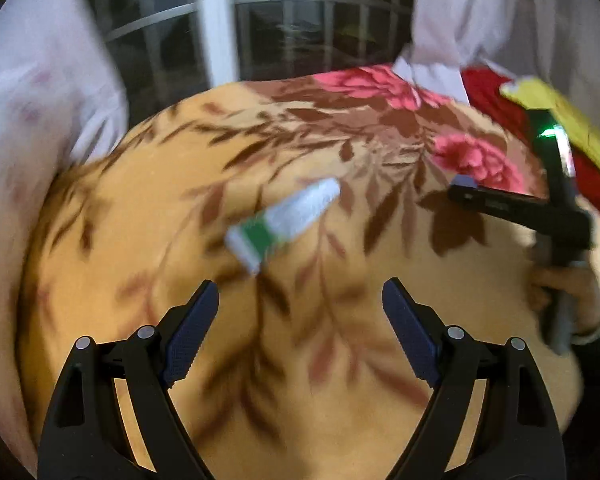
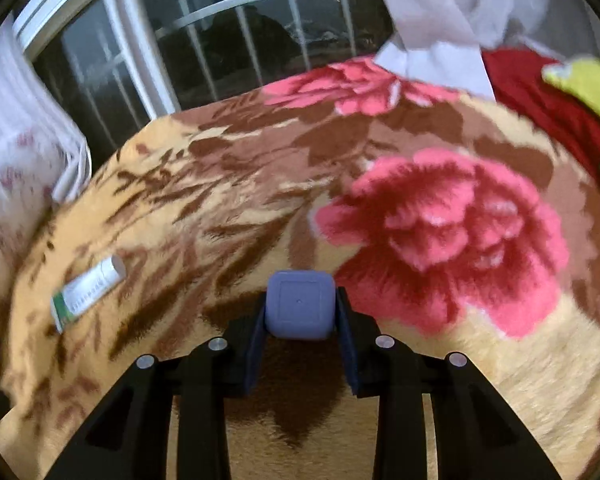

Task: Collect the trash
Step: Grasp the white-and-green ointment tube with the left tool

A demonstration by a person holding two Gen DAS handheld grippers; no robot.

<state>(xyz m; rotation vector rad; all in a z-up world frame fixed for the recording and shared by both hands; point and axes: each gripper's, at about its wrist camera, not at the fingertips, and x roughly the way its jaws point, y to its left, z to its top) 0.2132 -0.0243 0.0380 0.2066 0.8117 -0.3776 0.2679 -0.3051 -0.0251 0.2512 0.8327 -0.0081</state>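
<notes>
A white tube with a green band (image 1: 284, 222) lies on the flowered orange blanket (image 1: 160, 208), a little ahead of my left gripper (image 1: 300, 300), which is open and empty above the blanket. The tube also shows at the left of the right wrist view (image 2: 88, 292). My right gripper (image 2: 300, 308) is shut on a small lilac-blue rounded square box (image 2: 299, 305) and holds it above the blanket (image 2: 220, 208). In the left wrist view the right gripper (image 1: 466, 188) reaches in from the right with the box tip (image 1: 463, 181) just showing.
A barred window (image 1: 284, 32) and white curtains (image 1: 40, 92) stand behind the bed. A red cloth (image 2: 540, 96) with a yellow item (image 2: 588, 80) lies at the back right. A person's hand (image 1: 568, 292) holds the right gripper's handle.
</notes>
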